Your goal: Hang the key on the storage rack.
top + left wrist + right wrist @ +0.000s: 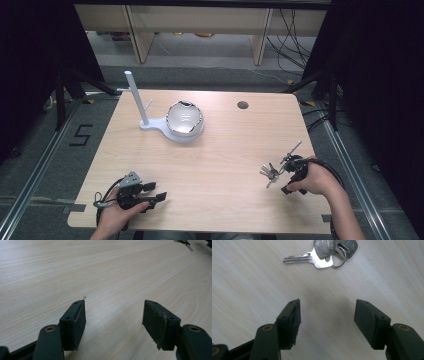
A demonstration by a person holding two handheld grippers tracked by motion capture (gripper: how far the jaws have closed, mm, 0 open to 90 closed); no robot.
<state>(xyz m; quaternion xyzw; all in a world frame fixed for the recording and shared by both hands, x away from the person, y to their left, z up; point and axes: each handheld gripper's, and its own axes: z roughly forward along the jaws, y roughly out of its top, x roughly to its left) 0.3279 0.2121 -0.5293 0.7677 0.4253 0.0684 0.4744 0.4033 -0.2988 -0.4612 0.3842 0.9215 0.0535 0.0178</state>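
- Left gripper (115, 325), nearest the lens in its own view: two black jaws spread wide with nothing between them, bare wood below. In the high view (150, 196) it rests at the near left edge of the table, held in the person's left hand (117, 215).
- Table (220, 150): light wood-grain top, rectangular, with a small dark round hole (243, 105) near its far edge.
- White stand (145, 117): a flat base at the far left-centre of the table carrying an upright post (136, 97); a side peg branches from the post.
- Bowl (184, 120): round, pale and glossy, seated on the wider end of the stand's base.
- Right gripper (327, 323): jaws released and well parted, empty, aimed down at the tabletop. In the high view (292, 167) it sits at the near right, held in the right hand (317, 181).
- Bunch of keys (329, 251): several silver keys on a ring, lying flat on the table just ahead of the right gripper's jaws, not touched by them; in the high view (270, 173) just left of that gripper.
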